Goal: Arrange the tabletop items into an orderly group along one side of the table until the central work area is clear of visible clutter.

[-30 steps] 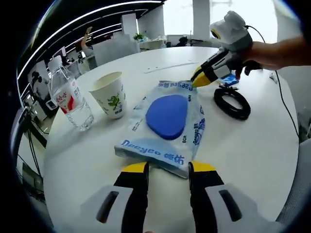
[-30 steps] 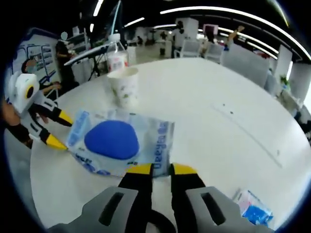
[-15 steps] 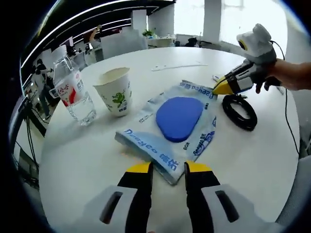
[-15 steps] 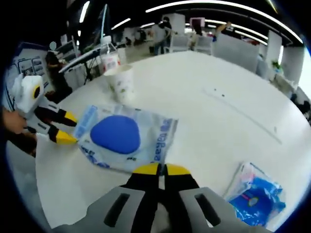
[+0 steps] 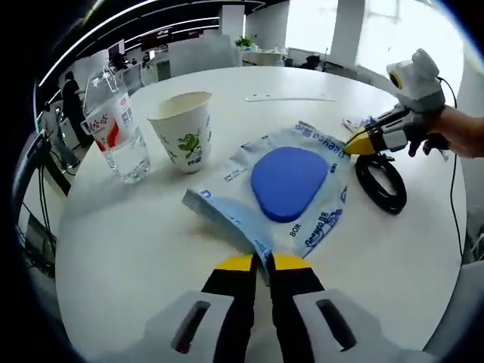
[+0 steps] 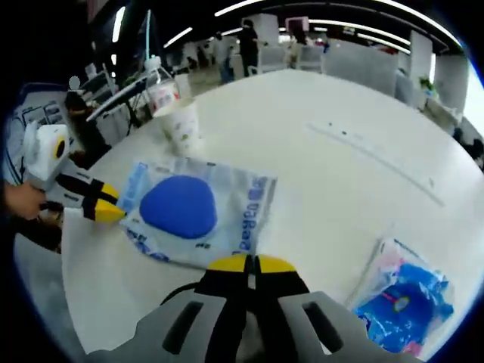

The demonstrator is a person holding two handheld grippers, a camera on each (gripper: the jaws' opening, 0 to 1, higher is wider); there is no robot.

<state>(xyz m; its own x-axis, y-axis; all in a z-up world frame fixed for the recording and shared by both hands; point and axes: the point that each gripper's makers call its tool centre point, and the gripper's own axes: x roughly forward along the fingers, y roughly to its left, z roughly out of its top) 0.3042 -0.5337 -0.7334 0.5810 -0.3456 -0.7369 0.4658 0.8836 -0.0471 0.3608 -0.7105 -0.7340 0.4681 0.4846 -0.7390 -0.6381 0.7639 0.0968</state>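
Wipes pack [image 5: 283, 189] lies beside paper cup [image 5: 183, 138]. Left gripper [image 5: 261, 265] clamped on pack's near edge; right gripper [image 6: 251, 264] jaws together, empty. Pack soft, floppy: you grip seam edge, drag flat.

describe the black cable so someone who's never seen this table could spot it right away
On the round white table, find the big blue-and-white wipes pack in the middle. Just past its far edge, under the right gripper, lies the black cable wound into a flat ring. It is the one all-black item; its neighbours are white, blue or clear.
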